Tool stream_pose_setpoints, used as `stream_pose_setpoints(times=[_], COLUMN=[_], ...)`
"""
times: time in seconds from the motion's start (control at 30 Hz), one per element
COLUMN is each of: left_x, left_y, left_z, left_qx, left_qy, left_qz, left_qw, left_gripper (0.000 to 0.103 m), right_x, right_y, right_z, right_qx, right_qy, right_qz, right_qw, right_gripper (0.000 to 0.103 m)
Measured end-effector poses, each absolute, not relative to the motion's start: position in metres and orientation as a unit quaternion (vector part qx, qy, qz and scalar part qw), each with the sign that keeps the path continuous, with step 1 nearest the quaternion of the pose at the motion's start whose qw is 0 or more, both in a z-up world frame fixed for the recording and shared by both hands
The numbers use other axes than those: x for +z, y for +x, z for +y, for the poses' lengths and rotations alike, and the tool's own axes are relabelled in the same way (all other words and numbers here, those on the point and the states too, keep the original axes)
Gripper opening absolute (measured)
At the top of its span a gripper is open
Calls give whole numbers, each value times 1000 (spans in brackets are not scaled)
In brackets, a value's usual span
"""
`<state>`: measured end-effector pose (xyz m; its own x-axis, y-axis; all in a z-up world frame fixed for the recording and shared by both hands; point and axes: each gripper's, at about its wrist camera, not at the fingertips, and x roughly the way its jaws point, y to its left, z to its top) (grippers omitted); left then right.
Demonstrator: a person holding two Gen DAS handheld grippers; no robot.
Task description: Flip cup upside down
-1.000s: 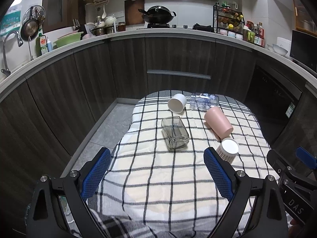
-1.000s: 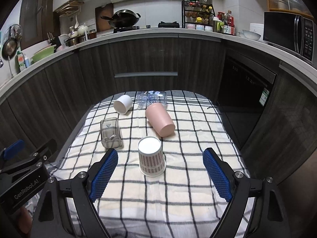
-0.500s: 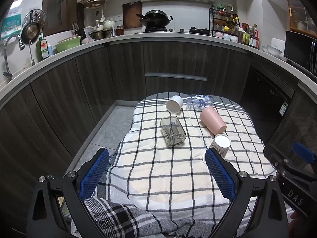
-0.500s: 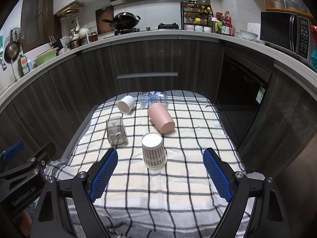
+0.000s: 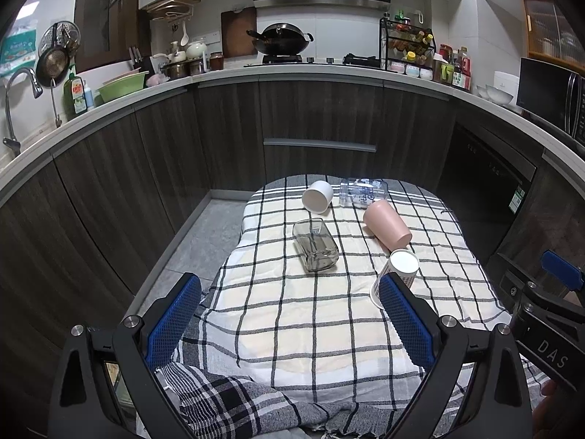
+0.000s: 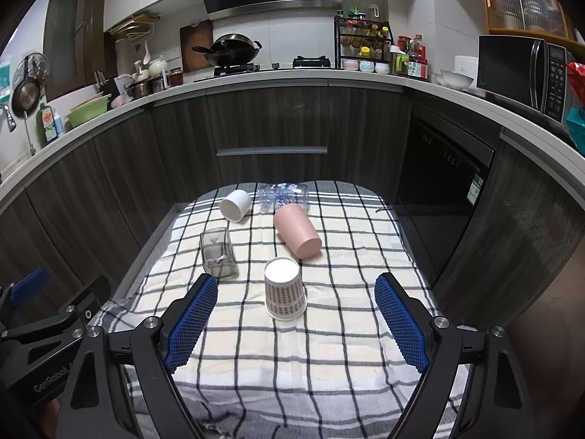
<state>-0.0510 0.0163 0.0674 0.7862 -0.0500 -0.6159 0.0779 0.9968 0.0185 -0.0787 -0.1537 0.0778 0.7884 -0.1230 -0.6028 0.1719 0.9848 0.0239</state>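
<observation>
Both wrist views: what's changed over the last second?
Both grippers, left and right, have pulled back from the table and stayed open and empty; more cloth shows in front of them. The paper cup still stands upside down, untouched. The pink cup, white cup, glass and bottle lie where they were.

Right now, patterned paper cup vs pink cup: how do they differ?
Pose: the patterned paper cup stands upside down, white base up; the pink cup lies on its side.
Look: the paper cup has a checked print; the pink cup is plain.
Place: the paper cup sits nearer both cameras, the pink cup behind it.
Shared: both taper, both rest on the checked cloth, neither is gripped.
</observation>
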Motion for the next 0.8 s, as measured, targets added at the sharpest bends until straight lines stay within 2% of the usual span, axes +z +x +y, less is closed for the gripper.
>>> stream_pose_setpoints(times=[0.8], left_x=[66], left_y=[-49], left_z=[15], left_qx=[-37], left_qy=[23], left_qz=[328], left_qw=[944], left_gripper=[99], right_x=[78], right_y=[-77], right_z=[-156], right_qx=[-79], right_qy=[44], right_qz=[316], right_qw=[944], right_gripper=[88])
